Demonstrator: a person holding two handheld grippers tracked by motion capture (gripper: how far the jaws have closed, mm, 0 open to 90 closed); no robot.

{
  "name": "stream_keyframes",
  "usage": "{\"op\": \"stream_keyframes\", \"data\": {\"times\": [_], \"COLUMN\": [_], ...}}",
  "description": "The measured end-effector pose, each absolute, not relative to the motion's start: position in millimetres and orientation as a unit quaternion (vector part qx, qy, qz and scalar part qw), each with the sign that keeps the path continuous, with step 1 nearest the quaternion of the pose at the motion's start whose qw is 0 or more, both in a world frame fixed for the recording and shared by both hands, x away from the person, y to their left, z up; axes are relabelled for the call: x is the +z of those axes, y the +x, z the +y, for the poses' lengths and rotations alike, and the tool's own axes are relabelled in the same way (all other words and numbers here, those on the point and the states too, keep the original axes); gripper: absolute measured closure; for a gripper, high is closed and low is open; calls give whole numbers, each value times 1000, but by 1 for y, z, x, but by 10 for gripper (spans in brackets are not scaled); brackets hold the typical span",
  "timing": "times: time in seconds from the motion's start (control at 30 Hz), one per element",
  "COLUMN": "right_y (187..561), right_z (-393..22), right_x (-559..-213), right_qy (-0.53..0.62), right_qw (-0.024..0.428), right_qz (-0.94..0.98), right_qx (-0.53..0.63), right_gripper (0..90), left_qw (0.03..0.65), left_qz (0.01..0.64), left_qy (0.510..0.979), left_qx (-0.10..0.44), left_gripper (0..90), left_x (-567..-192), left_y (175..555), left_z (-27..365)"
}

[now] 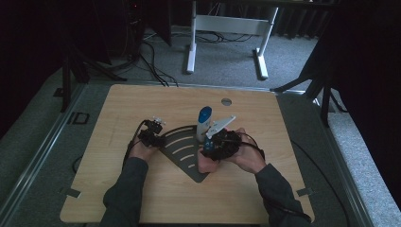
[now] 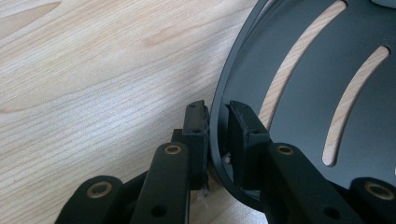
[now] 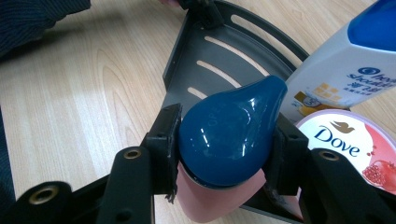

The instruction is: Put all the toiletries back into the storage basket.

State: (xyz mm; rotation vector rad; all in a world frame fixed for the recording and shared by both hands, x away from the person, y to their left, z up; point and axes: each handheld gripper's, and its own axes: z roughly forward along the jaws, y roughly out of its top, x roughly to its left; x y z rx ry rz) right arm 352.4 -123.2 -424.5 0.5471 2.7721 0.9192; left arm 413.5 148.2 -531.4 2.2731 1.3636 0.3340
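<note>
A dark grey fan-shaped shelf tray [image 1: 182,147] with curved slots lies in the middle of the wooden table. My left gripper [image 1: 152,134] is at its left edge, and in the left gripper view the left gripper [image 2: 219,114] is shut on the tray's raised rim [image 2: 215,100], one pad on each side. My right gripper [image 3: 224,130] is shut on the glossy dark blue cap [image 3: 233,126] of a pink bottle [image 3: 210,203], low over the tray's right side. A white shampoo bottle [image 3: 345,70] with a blue cap [image 1: 204,113] stands upright behind it. A round Dove jar [image 3: 348,151] sits beside the pink bottle.
The table [image 1: 142,104] has a round grey grommet [image 1: 226,101] near its far edge. Both forearms in dark sleeves [image 1: 127,189] come in from the near edge. White desk legs [image 1: 191,52] and cables stand on the carpet beyond the table.
</note>
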Motion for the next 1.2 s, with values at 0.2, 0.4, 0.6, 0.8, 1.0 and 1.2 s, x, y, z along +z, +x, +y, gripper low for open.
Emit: {"op": "stream_keyframes", "data": {"times": [0.2,0.4,0.6,0.8,1.0,1.2], "right_y": [357,363,364,364,366,366], "right_z": [-124,-128,-128,-127,-130,-131], "right_x": [-427,-429,-430,-431,-432,-432], "right_qy": [191,200,202,206,212,208], "right_qw": [90,89,88,87,79,81], "right_qz": [928,925,926,926,924,924], "right_qx": [307,310,308,304,309,309], "right_gripper": [533,533,532,531,529,526], "left_qw": [233,236,236,237,237,237], "left_qz": [497,497,497,498,497,498], "left_qy": [827,826,826,826,826,826], "left_qx": [121,120,120,120,120,119], "left_gripper": [774,774,775,775,775,773], "left_x": [-532,-532,-532,-532,-532,-532], "left_y": [413,413,413,413,414,414], "left_z": [148,149,149,149,149,149]}}
